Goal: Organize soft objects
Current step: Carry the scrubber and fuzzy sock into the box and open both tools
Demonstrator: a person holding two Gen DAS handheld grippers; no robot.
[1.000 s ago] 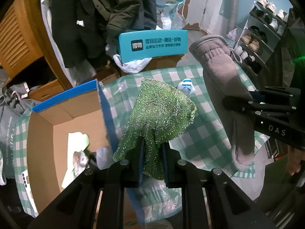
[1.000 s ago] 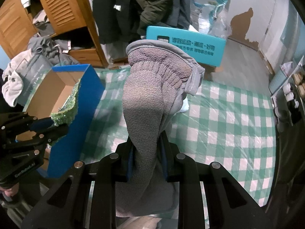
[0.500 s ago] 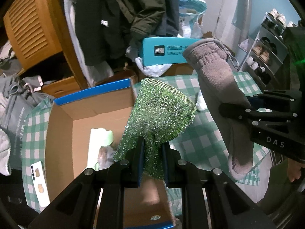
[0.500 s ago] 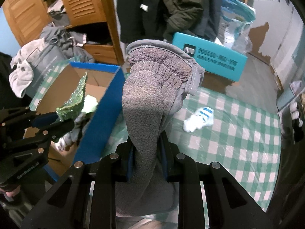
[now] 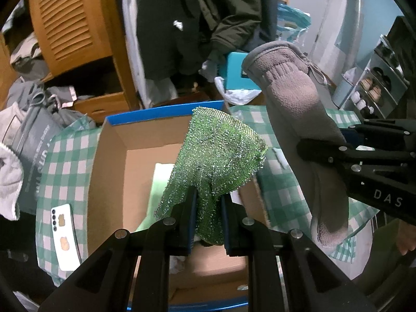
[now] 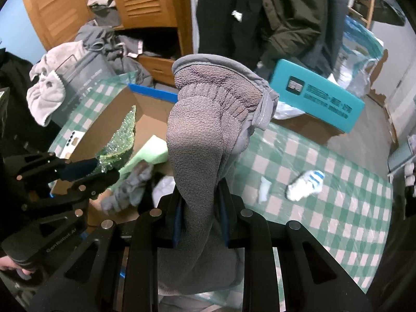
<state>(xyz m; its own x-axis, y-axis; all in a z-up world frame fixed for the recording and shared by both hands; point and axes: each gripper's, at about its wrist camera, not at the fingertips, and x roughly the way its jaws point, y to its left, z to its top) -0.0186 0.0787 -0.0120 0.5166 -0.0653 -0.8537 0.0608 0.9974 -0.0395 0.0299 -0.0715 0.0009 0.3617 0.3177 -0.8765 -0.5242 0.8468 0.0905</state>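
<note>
Both claws are now hanging over the cardboard box rather than the table. Right claw is pinching the limp grey mitten mid-length; left claw is gripping the light, floppy green cloth at its edge.

Dim indoor light, cool and flat, with soft shadows. Both fisheye views bend hard at the rims and fade to black corners. Motion blur smears the cardboard box interior and the small white sock. Faint glare glints off the worktop's plastic cover.
</note>
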